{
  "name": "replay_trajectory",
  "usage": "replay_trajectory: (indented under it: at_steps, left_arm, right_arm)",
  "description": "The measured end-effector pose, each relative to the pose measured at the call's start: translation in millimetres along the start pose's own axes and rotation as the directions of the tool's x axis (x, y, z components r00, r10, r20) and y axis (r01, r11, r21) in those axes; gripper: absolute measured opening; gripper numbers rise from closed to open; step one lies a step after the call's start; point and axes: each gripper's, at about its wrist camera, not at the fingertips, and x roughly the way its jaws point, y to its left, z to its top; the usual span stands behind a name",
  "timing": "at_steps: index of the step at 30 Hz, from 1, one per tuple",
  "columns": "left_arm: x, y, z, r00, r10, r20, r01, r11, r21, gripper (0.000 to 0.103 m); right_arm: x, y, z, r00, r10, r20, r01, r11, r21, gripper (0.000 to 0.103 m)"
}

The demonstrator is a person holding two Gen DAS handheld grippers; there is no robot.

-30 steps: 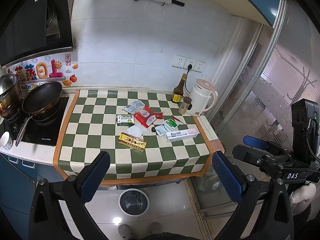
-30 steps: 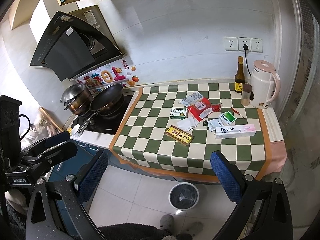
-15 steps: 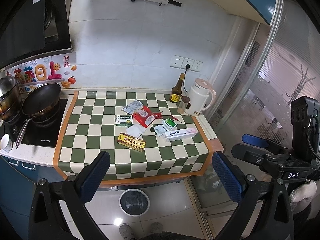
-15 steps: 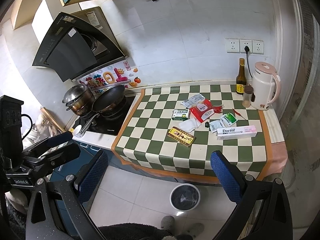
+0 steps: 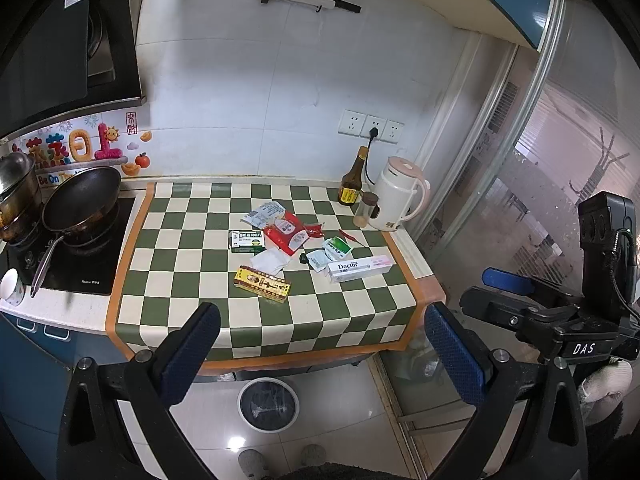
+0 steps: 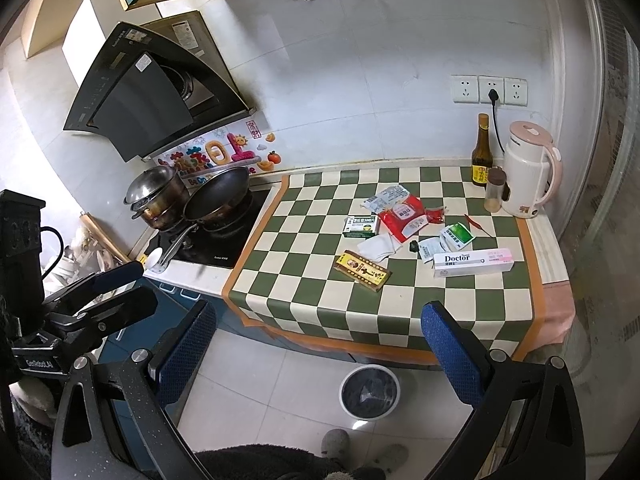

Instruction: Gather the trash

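Trash lies scattered on the green-and-white checked counter mat (image 5: 192,304): a white "Doctor" toothpaste box (image 5: 359,269) (image 6: 473,263), a yellow flat box (image 5: 262,283) (image 6: 362,271), a green medicine box (image 5: 247,239), a red packet (image 5: 287,232) (image 6: 406,217), a white tissue (image 5: 269,261) and small sachets. A round bin (image 5: 268,404) (image 6: 369,392) with a dark liner stands on the floor below the counter. My left gripper (image 5: 320,356) and right gripper (image 6: 316,352) both hang open and empty, well back from the counter.
A wok (image 5: 80,204) and a steel pot (image 6: 158,194) sit on the hob at the left. At the back right stand a brown bottle (image 5: 353,182), a small jar (image 5: 366,210) and a white kettle (image 5: 398,196). A range hood hangs above the hob.
Both wrist views have drifted slightly, with the counter sitting a little differently in frame. Both grippers stay open and nothing on the mat has moved.
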Motion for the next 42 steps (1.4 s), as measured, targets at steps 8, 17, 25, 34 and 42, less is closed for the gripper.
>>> replay_trajectory:
  at_steps: [8,17,25,34,42]
  left_arm:
    - [-1.4,4.4,-2.7,1.0,-0.01,0.001,0.01,1.0,0.014,0.103]
    - [9.4,17.1,3.3,0.997,0.082,0.015,-0.083,0.996,0.036,0.103]
    - [131.2,61.2,22.3,0.87,0.493,-0.018,-0.493,0.87,-0.003,0.103]
    - [348.6,115.9,-0.6,0.807,0.302,-0.508,-0.499,0.809,-0.311,0.103]
    - [473.4,152.3,-27.0,0.743,0.02,-0.669,-0.555,0.575,-0.601,0.095]
  right_arm:
    - [0.7,-0.4,-0.5,1.0,-0.001,0.001,0.001,1.0,0.002,0.103]
    - [5.5,-3.6,2.0,1.0,-0.018,0.017,0.017,0.999,0.042,0.103]
    - [51.0,-72.0,8.2,0.964,-0.262,0.048,0.232,0.914,0.333,0.103]
    - [191.2,-238.5,5.3,0.884,-0.412,-0.22,0.46,0.686,0.563,0.103]
    - [341.5,-354.1,17.1,0.841,-0.32,-0.437,0.535,0.617,0.577,0.103]
